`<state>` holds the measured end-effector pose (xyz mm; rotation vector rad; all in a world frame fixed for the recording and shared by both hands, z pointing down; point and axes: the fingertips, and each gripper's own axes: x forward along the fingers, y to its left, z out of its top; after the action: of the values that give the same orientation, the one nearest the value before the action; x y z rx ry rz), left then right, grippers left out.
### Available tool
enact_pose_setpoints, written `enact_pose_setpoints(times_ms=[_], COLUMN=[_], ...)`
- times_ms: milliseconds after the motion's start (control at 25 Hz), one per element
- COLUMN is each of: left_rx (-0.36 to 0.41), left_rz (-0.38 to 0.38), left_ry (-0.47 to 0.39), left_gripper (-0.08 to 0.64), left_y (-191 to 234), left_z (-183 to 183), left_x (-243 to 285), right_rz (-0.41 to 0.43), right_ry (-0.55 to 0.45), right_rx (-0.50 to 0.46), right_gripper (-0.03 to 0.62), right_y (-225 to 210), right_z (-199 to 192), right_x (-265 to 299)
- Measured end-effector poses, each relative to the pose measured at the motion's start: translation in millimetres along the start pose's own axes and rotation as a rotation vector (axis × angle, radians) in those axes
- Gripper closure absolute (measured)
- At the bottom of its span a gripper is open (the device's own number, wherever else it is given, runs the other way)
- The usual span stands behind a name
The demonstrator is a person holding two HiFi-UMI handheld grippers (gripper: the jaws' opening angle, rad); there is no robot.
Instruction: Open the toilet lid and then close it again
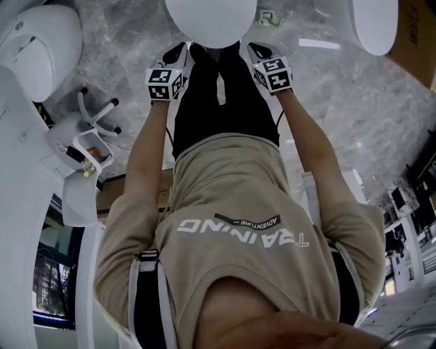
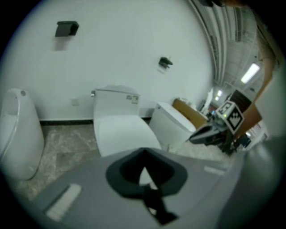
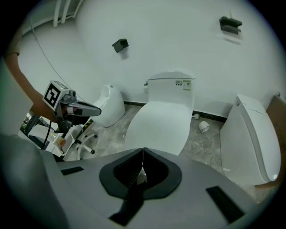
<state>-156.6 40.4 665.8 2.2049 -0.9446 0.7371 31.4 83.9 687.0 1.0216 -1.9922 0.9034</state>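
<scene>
Fingers of left gripper and right gripper flank the near rim of the toilet lid in head view, one each side, approx equally near; contact unclear. Left gripper view: fingers closed w/ nothing between; lid down, ahead and slightly left, long axis running away to the tank; right gripper view: fingers closed, empty; lid straight ahead, below. Lift prob starts at near rim, hinge at tank end.

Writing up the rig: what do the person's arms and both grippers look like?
Short beige T-shirt sleeves, forearms bare. The left gripper and right gripper are dark-bodied, each carrying a white cube with black square markers; fingers are black.
</scene>
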Motion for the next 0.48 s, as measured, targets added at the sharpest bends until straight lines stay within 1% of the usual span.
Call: enact_pose_setpoints(times_ms=[80,160,240,400,440,480], left_rx=[-0.046,-0.117,-0.224,-0.497,-0.551,-0.585], left_rz=[0.020,0.042,0.069,0.145,0.160,0.173], left_ry=[0.038,0.069,0.085,0.098,0.098,0.100], left_gripper=[0.555,0.555,0.555,0.555,0.555,0.555], left_y=[7.8,15.9,25.0,44.3,49.2,54.2], left_z=[-21.9,-43.8,-64.2,-105.9,-115.7,-124.7], left_x=[16.7,34.4,51.7,79.2,85.2,91.8], right_rz=[0.031,0.056,0.072,0.089,0.094,0.097], right_ry=[0.031,0.064,0.095,0.131,0.133,0.133], right_rx=[-0.003,0.000,-0.002,-0.001,0.002,0.005], right_gripper=[0.578,0.578,0.578,0.578,0.578,0.578], right_y=[1.1,0.7,-2.2,-10.0,-12.0,-15.0], right_z=[-19.2,-38.1,-54.1,-76.8,-81.2,-84.7], right_x=[18.2,37.3,55.1,80.5,85.9,91.5])
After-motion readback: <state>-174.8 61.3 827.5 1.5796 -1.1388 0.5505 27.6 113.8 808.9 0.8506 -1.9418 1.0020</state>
